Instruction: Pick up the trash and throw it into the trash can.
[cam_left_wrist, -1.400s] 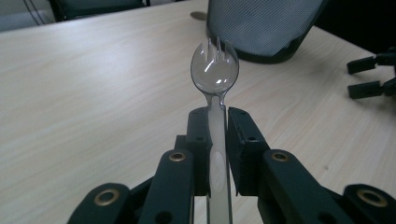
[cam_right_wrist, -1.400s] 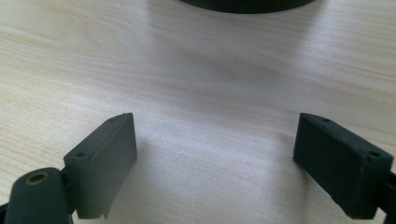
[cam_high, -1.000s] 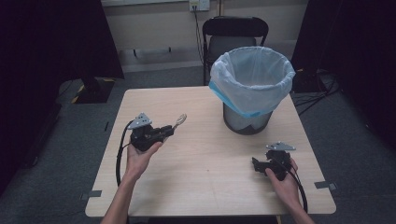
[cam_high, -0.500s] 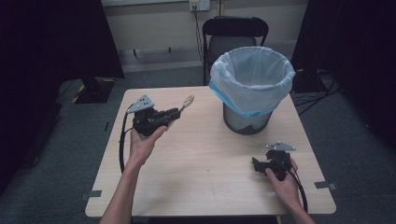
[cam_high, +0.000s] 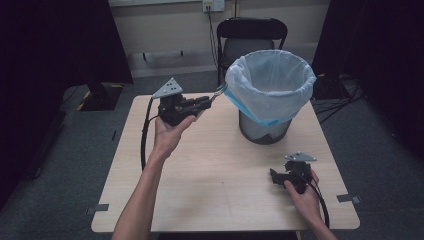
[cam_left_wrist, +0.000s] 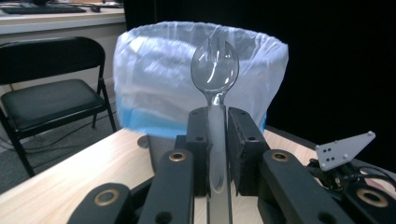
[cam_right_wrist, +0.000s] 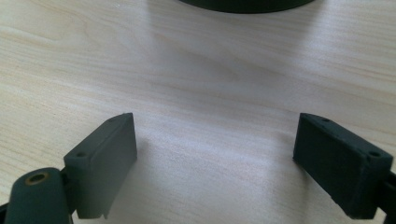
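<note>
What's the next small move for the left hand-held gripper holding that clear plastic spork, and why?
Probably carry it a little further forward over the bin's rim, then open. The left hand-held gripper is shut on the spork, whose head sits just at the edge of the white bag lining the bin, not yet clearly above the opening.

Even overhead light, dark surroundings, soft shadows, slightly blurry frames

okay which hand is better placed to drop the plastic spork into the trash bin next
Left. The left hand-held gripper is shut on the spork, whose head is at the trash bin rim. The right hand-held gripper is open, low over the table, away from the bin's opening.
</note>
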